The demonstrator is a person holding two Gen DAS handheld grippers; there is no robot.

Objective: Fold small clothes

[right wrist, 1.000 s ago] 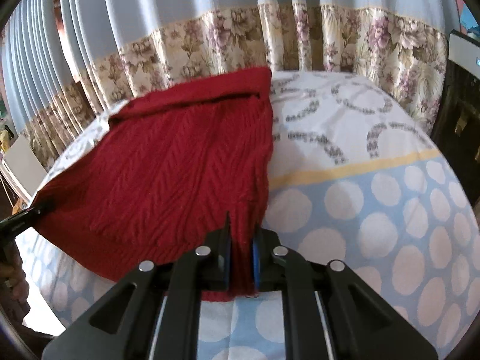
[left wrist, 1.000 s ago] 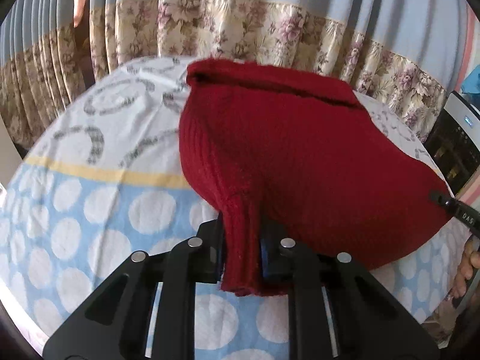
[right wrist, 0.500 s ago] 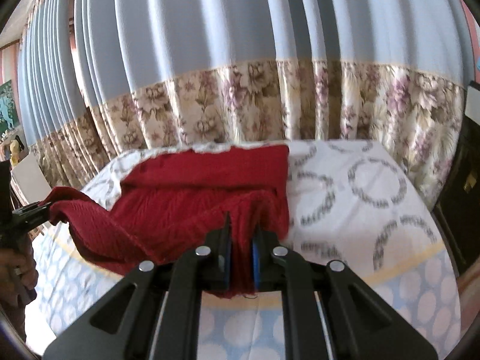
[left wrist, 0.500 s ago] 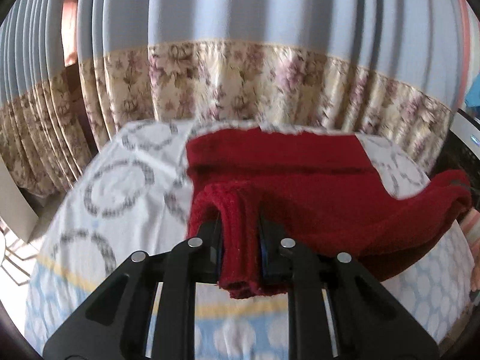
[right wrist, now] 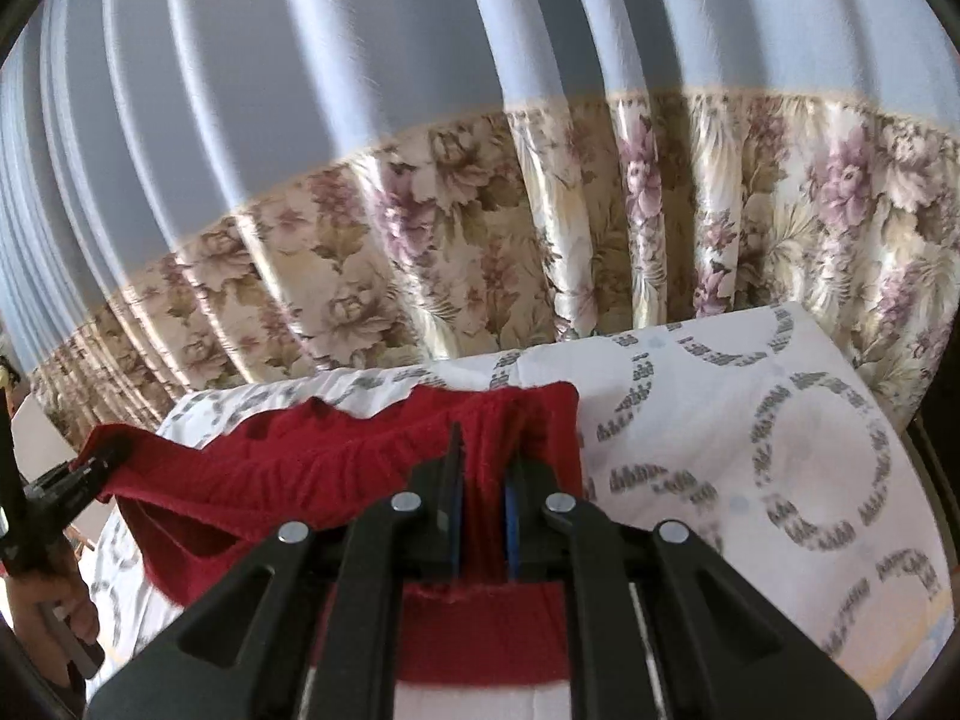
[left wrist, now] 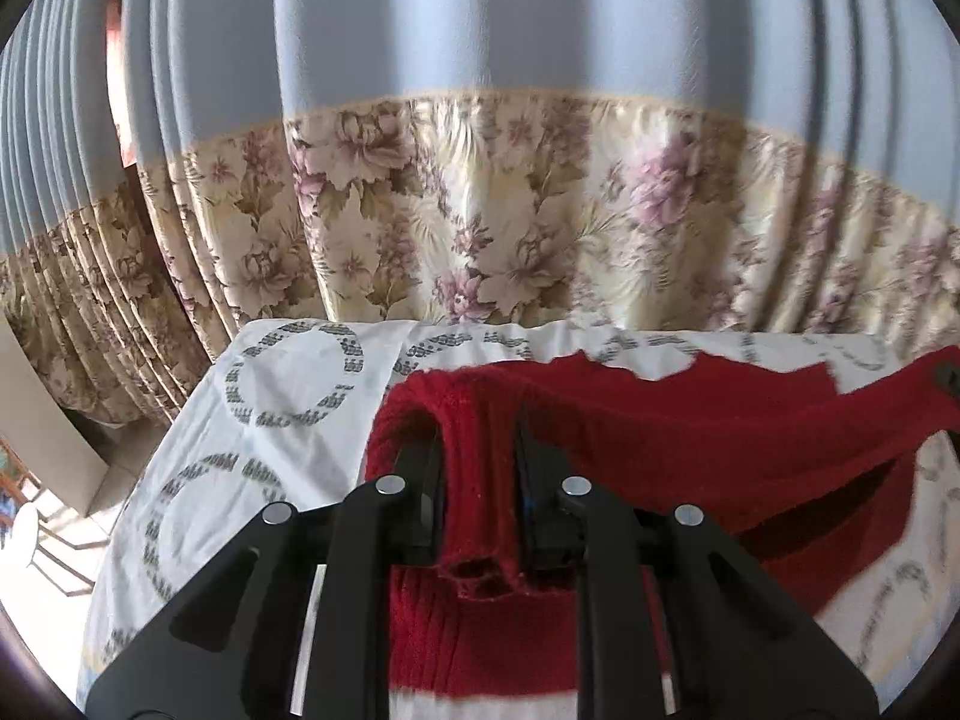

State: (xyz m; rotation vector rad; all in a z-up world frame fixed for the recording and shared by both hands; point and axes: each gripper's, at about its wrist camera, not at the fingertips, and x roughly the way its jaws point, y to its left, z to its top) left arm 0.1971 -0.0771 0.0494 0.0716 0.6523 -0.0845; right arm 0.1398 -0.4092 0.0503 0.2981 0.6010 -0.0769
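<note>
The left gripper (left wrist: 480, 480) is clenched on a bunched edge of the red knitted garment (left wrist: 690, 420). The right gripper (right wrist: 483, 498) is clenched on the opposite corner of the same edge. Between the two grips, the held edge is stretched and raised above the lower layer, which lies flat on the tabletop (left wrist: 288, 432); a dark gap is visible between the raised layer and the layer beneath. The far edge of the garment is located near the rear edge of the tabletop, which is covered by a white cloth with grey ring print (right wrist: 780, 438). A floral-bordered curtain (left wrist: 510, 228) hangs directly behind that rear edge. Bare cloth is available to the left of the garment in the left wrist view and to the right of it in the right wrist view. A hand (right wrist: 45, 606) on the left gripper's handle is seen at the left margin of the right wrist view.
</note>
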